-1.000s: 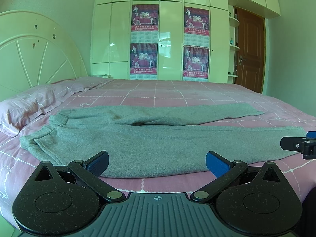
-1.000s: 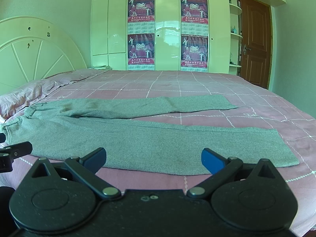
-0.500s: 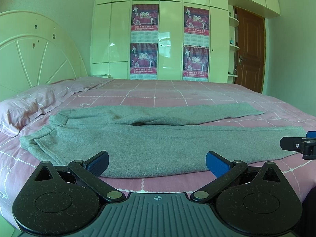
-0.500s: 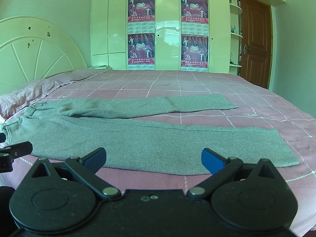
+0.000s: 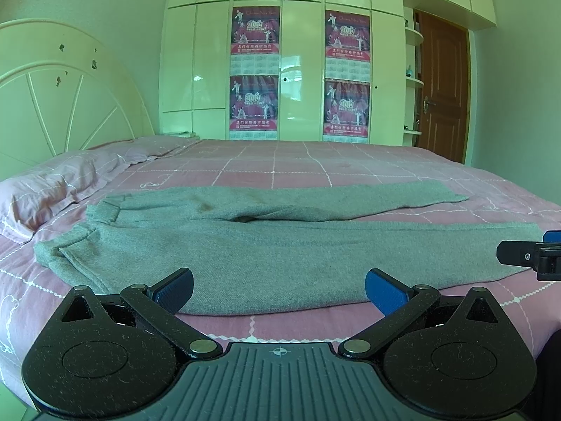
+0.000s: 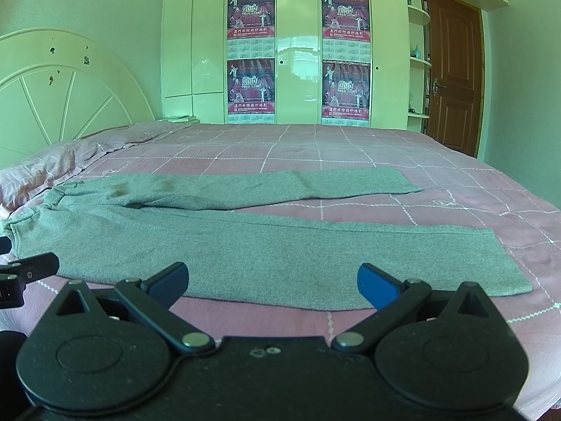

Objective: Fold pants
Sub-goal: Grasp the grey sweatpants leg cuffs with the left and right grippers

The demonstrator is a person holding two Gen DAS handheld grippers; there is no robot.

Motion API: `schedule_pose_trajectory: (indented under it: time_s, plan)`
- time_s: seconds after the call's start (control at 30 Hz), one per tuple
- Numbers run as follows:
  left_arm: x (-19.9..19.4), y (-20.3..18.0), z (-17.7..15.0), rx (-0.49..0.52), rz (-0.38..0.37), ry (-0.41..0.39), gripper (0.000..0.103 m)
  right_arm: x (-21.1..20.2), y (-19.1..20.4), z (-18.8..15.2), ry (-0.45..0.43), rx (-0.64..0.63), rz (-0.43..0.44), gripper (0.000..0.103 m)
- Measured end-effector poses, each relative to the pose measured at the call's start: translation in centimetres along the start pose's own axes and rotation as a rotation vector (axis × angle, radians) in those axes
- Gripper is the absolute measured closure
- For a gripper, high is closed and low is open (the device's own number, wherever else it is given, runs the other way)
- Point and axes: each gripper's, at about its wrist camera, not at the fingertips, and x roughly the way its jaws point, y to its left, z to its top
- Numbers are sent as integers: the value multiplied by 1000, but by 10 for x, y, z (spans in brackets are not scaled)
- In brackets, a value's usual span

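Black hand-held gripper (image 5: 279, 289), blue pads (image 5: 384, 289), silver pivot screws.

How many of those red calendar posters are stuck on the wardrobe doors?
4, in two stacked pairs: upper left poster, lower left poster, upper right poster, lower right poster. Nothing blocks the wardrobe front, so none seem hidden.

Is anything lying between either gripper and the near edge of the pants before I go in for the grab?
Nothing visible. Only bare pink bedsheet lies between the open left gripper and the grey pants, and likewise ahead of the open right gripper.
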Motion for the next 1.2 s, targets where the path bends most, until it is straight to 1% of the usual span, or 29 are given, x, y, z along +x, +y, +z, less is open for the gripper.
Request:
schedule_pose_trajectory:
  time_s: [0.2,0.27,0.3,0.4,0.47,0.53,0.63,0.7,0.73,0.77,0.8,0.87,0.9,0.97,1.03,1.13,1.2]
  plan:
    - [1,2,2,-7,1,8,0,2,-1,0,-9,6,7,6]
    - [4,7,7,-2,29,28,0,1,-3,4,-20,7,28,6]
    - [7,12,10,0,54,38,0,1,-5,10,-32,-7,55,6]
    - [21,39,24,-49,89,75,0,12,-10,32,-5,-43,121,6]
    - [33,61,35,-71,133,93,0,20,-16,48,-9,-57,138,6]
    - [44,87,46,-73,106,93,0,29,-22,66,-22,-74,172,6]
    - [65,126,68,-61,120,89,0,47,-27,102,-42,-97,241,9]
    - [84,153,83,-56,127,83,0,64,-27,123,-42,-118,276,11]
    - [94,166,89,-50,138,77,0,77,-26,134,-36,-132,293,17]
    - [106,179,95,-38,140,78,0,88,-22,143,-29,-155,296,19]
    - [118,192,100,-19,143,88,0,100,-19,150,-21,-172,298,21]
    - [148,215,110,37,181,123,0,127,-13,163,-4,-177,301,21]
    - [165,227,114,60,179,146,0,141,-9,168,5,-187,304,21]
    - [196,248,120,80,172,168,0,170,2,173,21,-226,294,21]
    - [228,268,123,77,196,184,0,201,13,177,51,-237,292,21]
    - [274,291,123,54,175,229,0,243,25,180,92,-200,307,25]
    - [299,300,118,61,150,258,0,269,34,181,116,-182,320,27]
